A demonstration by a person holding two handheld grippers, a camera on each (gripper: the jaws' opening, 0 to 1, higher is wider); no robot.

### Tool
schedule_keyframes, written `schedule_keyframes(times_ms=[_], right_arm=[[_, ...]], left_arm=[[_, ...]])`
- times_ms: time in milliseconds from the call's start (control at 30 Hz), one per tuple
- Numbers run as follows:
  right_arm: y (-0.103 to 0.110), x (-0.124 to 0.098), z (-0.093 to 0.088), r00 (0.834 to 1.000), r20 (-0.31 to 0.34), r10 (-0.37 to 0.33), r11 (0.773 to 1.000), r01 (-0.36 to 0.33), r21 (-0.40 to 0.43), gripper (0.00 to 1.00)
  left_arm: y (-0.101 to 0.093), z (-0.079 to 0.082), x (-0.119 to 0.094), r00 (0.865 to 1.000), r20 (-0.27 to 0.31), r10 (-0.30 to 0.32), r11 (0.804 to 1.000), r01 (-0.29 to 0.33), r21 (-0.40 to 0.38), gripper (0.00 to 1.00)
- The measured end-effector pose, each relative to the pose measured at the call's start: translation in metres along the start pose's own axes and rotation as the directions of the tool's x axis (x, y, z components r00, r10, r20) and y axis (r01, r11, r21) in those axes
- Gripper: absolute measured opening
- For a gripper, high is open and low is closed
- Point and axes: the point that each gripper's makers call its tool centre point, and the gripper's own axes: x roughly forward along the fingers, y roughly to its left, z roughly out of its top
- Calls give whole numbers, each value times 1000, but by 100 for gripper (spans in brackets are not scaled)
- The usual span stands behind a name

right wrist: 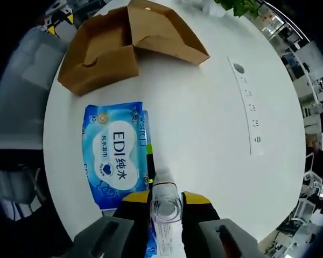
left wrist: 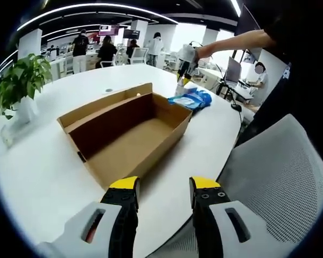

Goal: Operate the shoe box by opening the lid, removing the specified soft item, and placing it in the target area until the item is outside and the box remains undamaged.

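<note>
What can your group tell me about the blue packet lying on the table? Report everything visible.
The blue packet is a soft plastic pack of wipes, blue with a white cloud-shaped panel printed "EDI" and a heart mark. It lies flat on the white table, outside the open cardboard box and apart from it. In the left gripper view it lies beyond the box. The right claw, holding a clear bottle, is above its near end.

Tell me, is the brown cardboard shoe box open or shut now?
Open. In the left gripper view the brown cardboard shoe box has its lid folded back, and its bare floor shows with nothing inside. The blue wet-wipes pack lies on the table beside it.
</note>
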Motion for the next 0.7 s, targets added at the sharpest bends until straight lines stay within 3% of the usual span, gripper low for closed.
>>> schedule_keyframes(times_ms=[433,700], right_arm=[[-1,2,1,1000,-1,-2,1000,2,-12,18],[-1,3,-1,1000,-9,-12,1000,12,-27,25]], left_arm=[[2,0,-5,1000,3,8,1000,-8,-2,37],[0,-2,-7,1000,3,10,1000,-10,-5,37]])
